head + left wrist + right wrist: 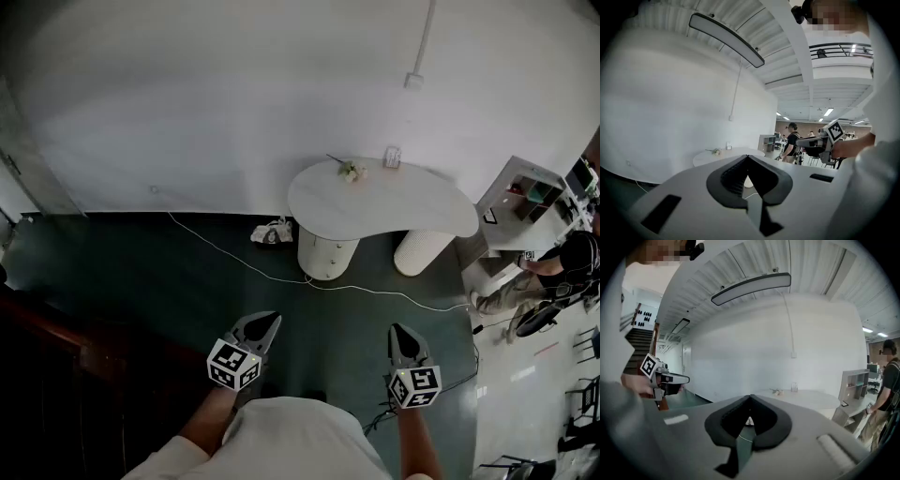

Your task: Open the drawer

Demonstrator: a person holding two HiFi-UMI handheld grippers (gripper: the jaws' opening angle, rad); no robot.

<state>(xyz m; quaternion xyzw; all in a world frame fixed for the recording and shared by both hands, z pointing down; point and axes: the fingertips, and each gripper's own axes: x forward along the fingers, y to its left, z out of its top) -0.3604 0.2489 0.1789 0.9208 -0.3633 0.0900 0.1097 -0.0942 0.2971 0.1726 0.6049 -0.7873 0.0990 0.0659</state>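
Left gripper [272,320] and right gripper [399,329] are held above the dark floor [178,272], jaws closed on nothing. The drawer cannot be told apart; the ribbed pedestal [328,255] under the white surface [375,202] is seen well ahead.

the left forearm [208,419] and right forearm [419,445] reach forward side by side, well apart. the left gripper [265,323] and right gripper [400,333] tilt slightly downward, each with jaws closed tip to tip, holding nothing.
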